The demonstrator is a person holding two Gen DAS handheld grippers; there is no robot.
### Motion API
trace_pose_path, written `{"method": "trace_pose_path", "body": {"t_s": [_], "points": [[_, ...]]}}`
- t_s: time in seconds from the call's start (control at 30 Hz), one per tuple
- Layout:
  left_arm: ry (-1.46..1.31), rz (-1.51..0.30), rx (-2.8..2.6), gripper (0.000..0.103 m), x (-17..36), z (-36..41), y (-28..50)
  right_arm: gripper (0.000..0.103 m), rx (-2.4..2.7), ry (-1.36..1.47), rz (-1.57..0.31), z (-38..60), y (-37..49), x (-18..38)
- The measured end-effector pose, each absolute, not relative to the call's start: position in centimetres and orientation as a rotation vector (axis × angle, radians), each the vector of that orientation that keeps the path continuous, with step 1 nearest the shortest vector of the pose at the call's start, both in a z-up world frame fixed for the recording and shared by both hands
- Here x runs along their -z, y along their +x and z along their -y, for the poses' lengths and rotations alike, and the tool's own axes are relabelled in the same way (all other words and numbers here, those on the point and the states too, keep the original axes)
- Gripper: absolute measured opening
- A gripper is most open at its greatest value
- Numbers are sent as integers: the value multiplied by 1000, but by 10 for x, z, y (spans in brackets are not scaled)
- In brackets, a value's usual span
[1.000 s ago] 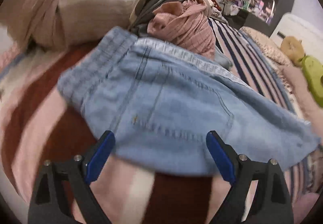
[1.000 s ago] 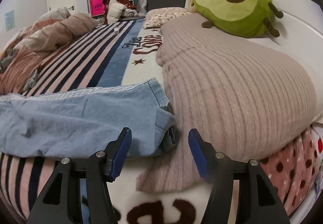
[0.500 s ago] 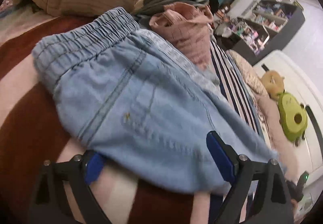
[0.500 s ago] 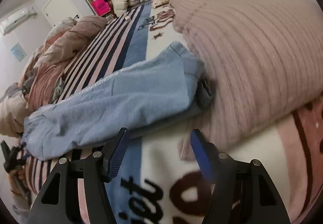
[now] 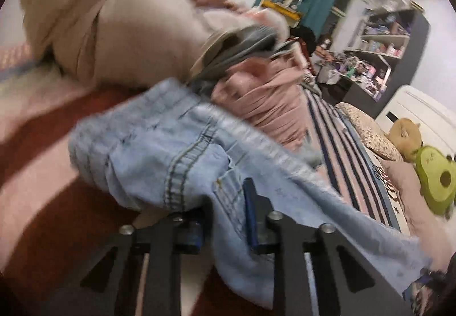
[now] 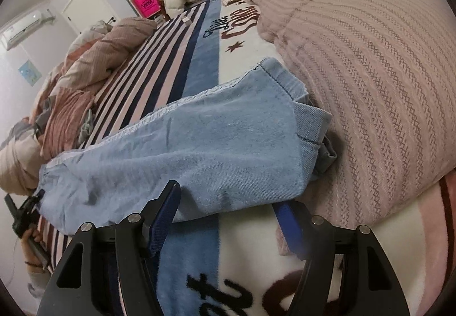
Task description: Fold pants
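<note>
Since the pants point(image 6: 182, 150) lie stretched along the striped blanket point(image 6: 171, 39), long axis running from waistband at the left hand's end to leg cuffs at the right hand's end, each gripper has its own end nearest. Left gripper point(image 5: 225, 210): fingers drawn close together, clamped on a bunch of denim near the waistband point(image 5: 136, 127); cloth there looks raised off the blanket, view blurred. Right gripper point(image 6: 228, 216): fingers spread, nothing between them, low over the blanket and just short of the leg's near edge; cuffs point(image 6: 307, 127) ahead and to the right, against the ribbed pink cover point(image 6: 370, 73). Judgement: next fold turns on bringing one end lengthwise over the other.
</note>
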State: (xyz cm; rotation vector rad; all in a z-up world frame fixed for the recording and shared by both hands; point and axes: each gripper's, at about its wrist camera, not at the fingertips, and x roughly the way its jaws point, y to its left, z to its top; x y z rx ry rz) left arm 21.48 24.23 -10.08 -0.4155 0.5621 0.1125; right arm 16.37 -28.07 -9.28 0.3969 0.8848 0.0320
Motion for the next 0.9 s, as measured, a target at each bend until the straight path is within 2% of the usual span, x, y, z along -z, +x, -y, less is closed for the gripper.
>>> {"method": "trace_pose_path", "body": {"t_s": [0.2, 0.33, 0.5, 0.67, 0.7, 0.73, 0.77, 0.83, 0.9], "points": [[-204, -476, -24, 12, 51, -180, 222, 62, -67, 425, -857, 284, 158, 90], [-20, -495, 152, 11, 37, -102, 236, 62, -101, 445, -835, 286, 154, 89], [182, -700, 381, 11, 87, -10, 249, 62, -145, 464, -815, 289, 148, 87], [217, -856, 462, 13, 130, 13, 253, 62, -166, 459, -807, 291, 141, 85], [204, -857, 469, 15, 126, 9, 252, 62, -168, 452, -806, 291, 140, 83], [185, -861, 480, 26, 121, 6, 250, 62, -170, 444, -806, 291, 139, 81], [157, -854, 497, 43, 113, 0, 244, 62, -172, 429, -806, 289, 139, 79], [133, -817, 500, 59, 99, -9, 229, 63, -169, 381, -798, 283, 139, 69], [93, -779, 497, 59, 85, -22, 209, 63, -167, 336, -780, 276, 140, 57]]}}
